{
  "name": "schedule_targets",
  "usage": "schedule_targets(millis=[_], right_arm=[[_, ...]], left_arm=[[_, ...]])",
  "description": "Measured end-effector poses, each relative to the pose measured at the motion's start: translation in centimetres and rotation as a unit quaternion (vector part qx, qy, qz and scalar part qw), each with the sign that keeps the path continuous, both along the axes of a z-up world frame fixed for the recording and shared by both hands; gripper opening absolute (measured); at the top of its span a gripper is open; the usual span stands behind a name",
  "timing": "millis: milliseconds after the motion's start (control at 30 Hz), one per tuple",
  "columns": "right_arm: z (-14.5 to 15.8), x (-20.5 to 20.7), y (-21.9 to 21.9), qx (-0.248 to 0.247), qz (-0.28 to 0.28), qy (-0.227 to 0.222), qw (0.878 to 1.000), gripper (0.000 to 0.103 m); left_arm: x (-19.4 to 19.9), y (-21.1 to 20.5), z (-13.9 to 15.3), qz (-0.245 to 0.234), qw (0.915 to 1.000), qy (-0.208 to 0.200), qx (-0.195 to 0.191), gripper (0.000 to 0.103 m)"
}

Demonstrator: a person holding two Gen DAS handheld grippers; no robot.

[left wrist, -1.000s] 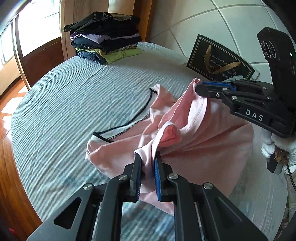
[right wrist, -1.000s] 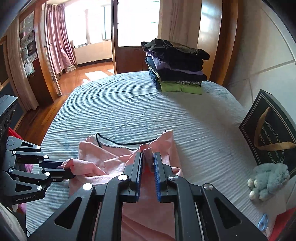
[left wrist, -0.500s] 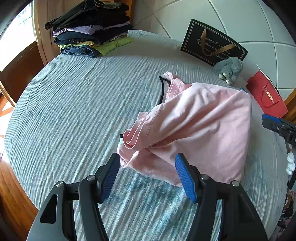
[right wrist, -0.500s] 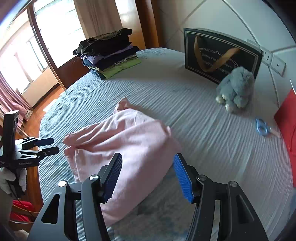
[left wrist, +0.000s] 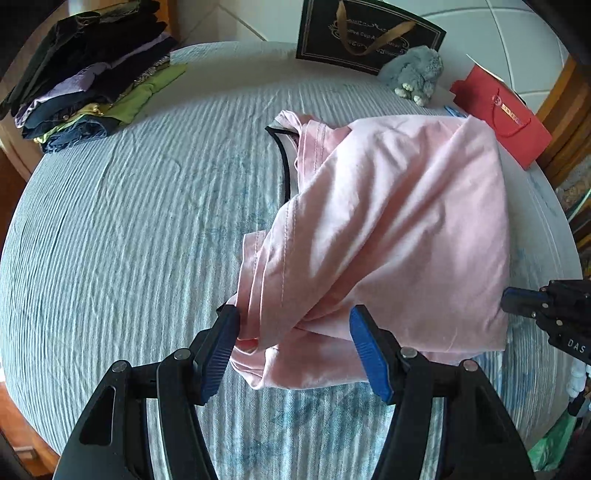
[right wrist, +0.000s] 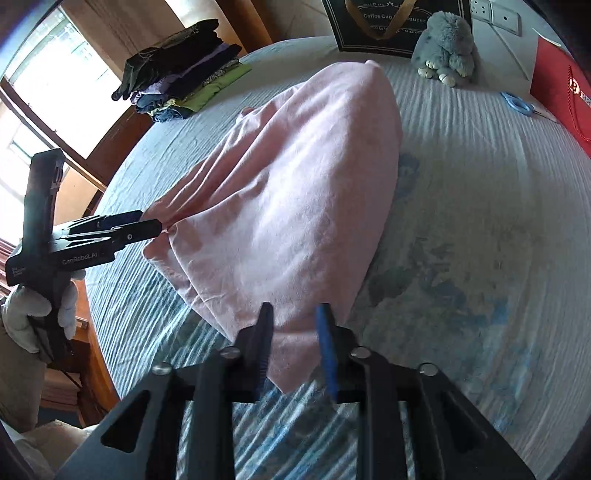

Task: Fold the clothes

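Observation:
A pink garment point(left wrist: 388, 229) with black neck trim lies folded over on the blue striped bed; it also shows in the right wrist view point(right wrist: 295, 192). My left gripper point(left wrist: 295, 343) is open, its blue pads on either side of the garment's near bunched corner. In the right wrist view the left gripper point(right wrist: 159, 227) touches the garment's left corner. My right gripper point(right wrist: 293, 343) is partly closed around the garment's near corner, with the cloth between the pads and a gap still showing. In the left wrist view the right gripper's fingers point(left wrist: 517, 299) sit at the garment's right edge.
A stack of folded clothes point(left wrist: 92, 74) sits at the far left of the bed. A black gift bag point(left wrist: 369, 33), a grey plush rabbit point(left wrist: 417, 74), a red bag point(left wrist: 502, 118) and blue scissors point(right wrist: 517, 105) lie along the headboard side.
Both grippers let go of the pink garment after laying it over and opened. They now sit at its near corners, and the right jaws have narrowed around the cloth.

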State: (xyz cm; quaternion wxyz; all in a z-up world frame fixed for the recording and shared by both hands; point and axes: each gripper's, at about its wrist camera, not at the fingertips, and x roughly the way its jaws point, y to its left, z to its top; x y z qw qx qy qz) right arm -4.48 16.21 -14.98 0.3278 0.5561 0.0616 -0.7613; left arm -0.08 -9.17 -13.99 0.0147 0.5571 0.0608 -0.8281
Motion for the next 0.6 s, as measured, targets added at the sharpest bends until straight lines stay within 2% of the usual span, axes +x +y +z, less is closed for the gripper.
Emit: schedule_targets(millis=[67, 100, 233, 367, 433, 600], right_arm=[[-1.2, 0.1, -0.8, 0.047, -0.021, -0.011, 0.999, 0.005], [-1.7, 0.1, -1.0, 0.06, -0.034, -0.021, 0.997, 0.005], [-0.5, 0.0, 0.4, 0.058, -0.086, -0.038, 0.994, 0.007], [3.2, -2.1, 2.3, 0.03, -0.13, -0.006, 0.991, 0.013], [4.9, -4.0, 2.9, 0.008, -0.146, 0.013, 0.989, 0.016], [6.2, -8.7, 2.7, -0.028, -0.162, 0.028, 0.986, 0.029]], left_arm=[[-0.8, -0.6, -0.7, -0.03, 0.9993, -0.021, 0.004, 0.063], [-1.6, -1.1, -0.1, -0.038, 0.9992, -0.014, 0.007, 0.063], [-4.7, -3.0, 2.6, -0.067, 0.9975, 0.011, 0.021, 0.063], [-9.4, -4.1, 3.8, -0.077, 0.9961, 0.031, 0.028, 0.063], [-11.7, -4.0, 3.1, -0.079, 0.9961, 0.027, 0.028, 0.063], [-14.8, -2.6, 0.3, -0.104, 0.9932, 0.002, 0.053, 0.063]])
